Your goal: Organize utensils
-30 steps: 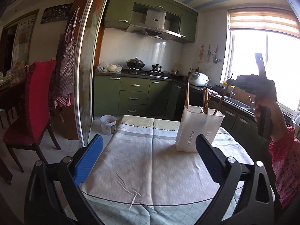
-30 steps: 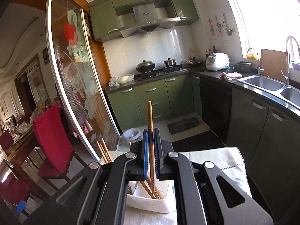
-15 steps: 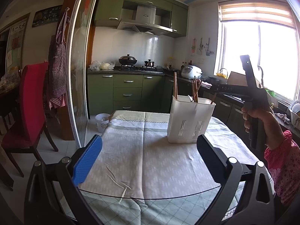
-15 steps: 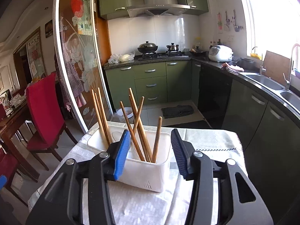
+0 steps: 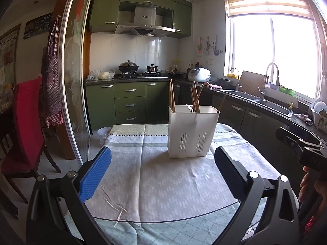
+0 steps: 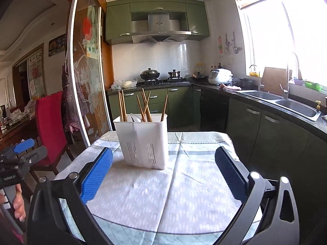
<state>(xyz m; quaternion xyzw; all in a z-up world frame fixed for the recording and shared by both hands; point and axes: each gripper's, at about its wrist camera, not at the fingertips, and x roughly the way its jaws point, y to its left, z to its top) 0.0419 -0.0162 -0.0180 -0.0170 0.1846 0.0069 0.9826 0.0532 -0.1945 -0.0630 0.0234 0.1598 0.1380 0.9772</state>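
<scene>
A white slotted utensil holder (image 5: 192, 130) (image 6: 144, 140) stands on the cloth-covered table (image 5: 155, 175) (image 6: 184, 185). Several wooden chopsticks (image 5: 194, 98) (image 6: 146, 107) lean inside it, with a dark utensil tip among them. My left gripper (image 5: 161, 169) is open, short of the holder, with nothing between its blue pads. My right gripper (image 6: 163, 169) is back from the holder with its jaws opening wide and nothing between them. The left gripper shows at the left edge of the right wrist view (image 6: 18, 153), held by a hand.
A red chair (image 5: 24, 126) (image 6: 51, 126) stands left of the table by a glass sliding door (image 5: 75, 81). Green cabinets, a stove with pots (image 5: 128, 68) and a sink counter (image 6: 286, 102) lie beyond and to the right. The table's glass edge (image 5: 163, 218) is close below the grippers.
The right gripper let go of a chopstick into the holder, opened wide and drew back and down. The left gripper shifted sideways, staying open.
</scene>
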